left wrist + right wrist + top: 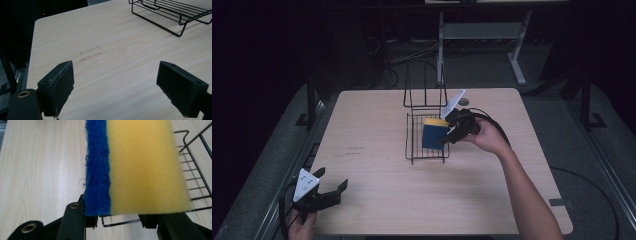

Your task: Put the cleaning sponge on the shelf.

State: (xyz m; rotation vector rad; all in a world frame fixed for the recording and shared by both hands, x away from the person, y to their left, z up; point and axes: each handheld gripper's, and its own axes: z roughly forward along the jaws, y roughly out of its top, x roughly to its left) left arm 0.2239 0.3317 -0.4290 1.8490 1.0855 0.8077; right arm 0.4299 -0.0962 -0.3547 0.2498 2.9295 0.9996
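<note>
Pinching porous yellow-blue sponge (135, 167) over black wire rack (427, 142), right gripper (451, 134), left gripper (116, 87) spread wide.

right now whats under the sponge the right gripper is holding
The black wire rack on the wooden table lies under the sponge, held in the right gripper. The rack wires directly beneath are covered.

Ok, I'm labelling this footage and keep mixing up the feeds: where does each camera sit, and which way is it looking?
High view: above the person's side, looking forward and down on the table; forearms, left gripper, right gripper show.
Left gripper view: rides the left gripper, looks across bare tabletop between its open jaws toward the wire rack.
Right gripper view: rides the right gripper, looks along its jaws at the held sponge.
Shared: all three show the rack and table.
</note>
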